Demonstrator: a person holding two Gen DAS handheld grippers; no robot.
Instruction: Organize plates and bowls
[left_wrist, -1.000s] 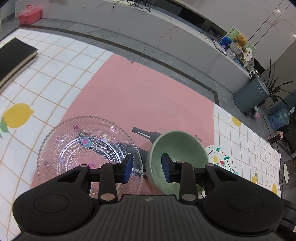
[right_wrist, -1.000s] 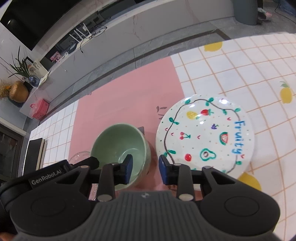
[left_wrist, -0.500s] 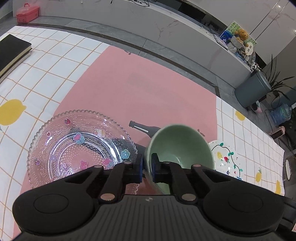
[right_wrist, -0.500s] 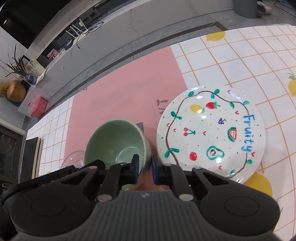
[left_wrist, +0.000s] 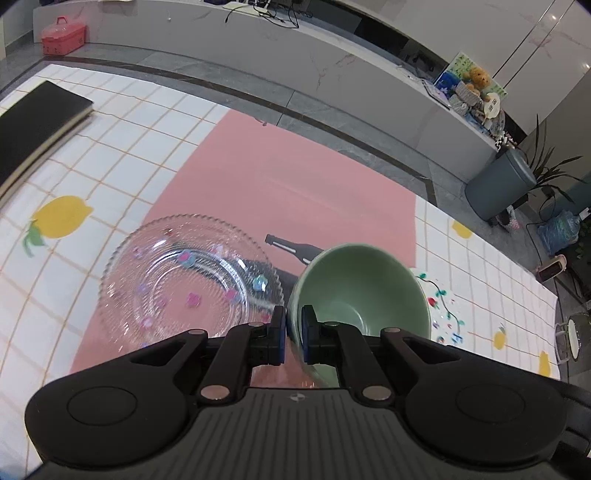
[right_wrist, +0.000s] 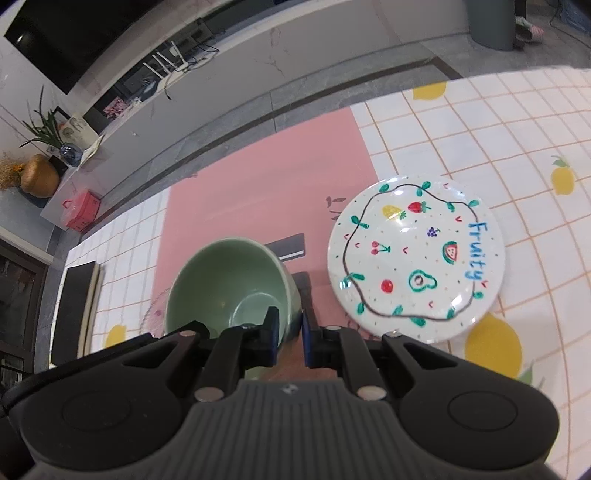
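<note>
A pale green bowl (left_wrist: 364, 284) hangs a little above the pink mat, tilted. My left gripper (left_wrist: 293, 325) is shut on its left rim, and my right gripper (right_wrist: 290, 325) is shut on the right rim of the same green bowl (right_wrist: 225, 280). A clear glass plate (left_wrist: 184, 284) with small coloured flowers lies on the mat just left of the bowl. A white plate (right_wrist: 415, 254) painted with fruit and the word "Fruity" lies to the bowl's right, and only its edge (left_wrist: 439, 310) shows in the left wrist view.
The pink mat (left_wrist: 295, 184) lies on a tablecloth (left_wrist: 110, 155) with a grid and lemons. A black flat slab (left_wrist: 33, 129) sits at the table's far left. Beyond the table's far edge are grey floor, a long white bench (left_wrist: 332, 74) and a dark bin (left_wrist: 498, 188).
Both grippers closed on the green bowl's rim, one on each side. The bowl has since risen off the mat and tilted, and both views have drawn back slightly.
</note>
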